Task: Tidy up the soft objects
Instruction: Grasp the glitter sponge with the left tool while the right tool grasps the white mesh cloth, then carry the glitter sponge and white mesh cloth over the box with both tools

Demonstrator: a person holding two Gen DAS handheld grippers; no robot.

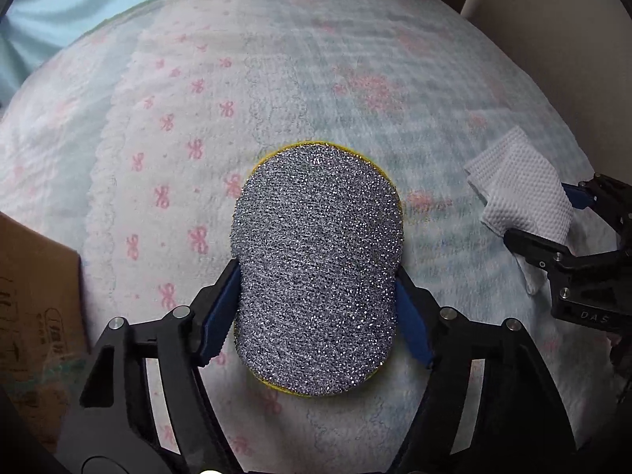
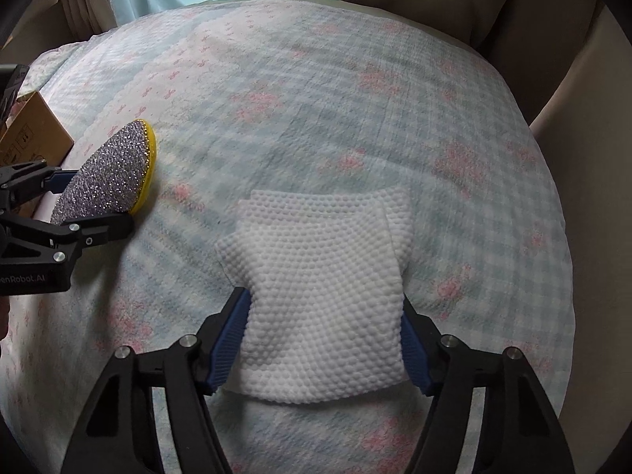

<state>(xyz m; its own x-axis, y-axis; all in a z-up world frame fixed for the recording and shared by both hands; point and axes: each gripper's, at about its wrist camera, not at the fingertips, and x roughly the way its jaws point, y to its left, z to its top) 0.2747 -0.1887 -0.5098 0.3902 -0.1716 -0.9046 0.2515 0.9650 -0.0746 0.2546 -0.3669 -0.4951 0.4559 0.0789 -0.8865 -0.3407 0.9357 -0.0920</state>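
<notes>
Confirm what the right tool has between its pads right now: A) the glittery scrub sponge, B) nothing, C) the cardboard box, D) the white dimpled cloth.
D: in the right wrist view the right tool has both blue pads pressed against the sides of the white dimpled cloth.

The sponge [image 1: 316, 268] is sparkly silver with a yellow edge. The cloth [image 2: 322, 296] is white and bumpy. The bedspread [image 1: 276, 79] has pink bows.

There are two black two-finger grippers with blue pads, the left gripper [image 1: 316, 308] and the right gripper [image 2: 324, 339], one oval silver glitter scouring sponge with a yellow base [image 1: 316, 264], one folded white dimpled cloth [image 2: 320, 288], one brown cardboard box [image 1: 35, 308] and one pale blue-and-pink patterned quilt [image 1: 316, 79].
</notes>
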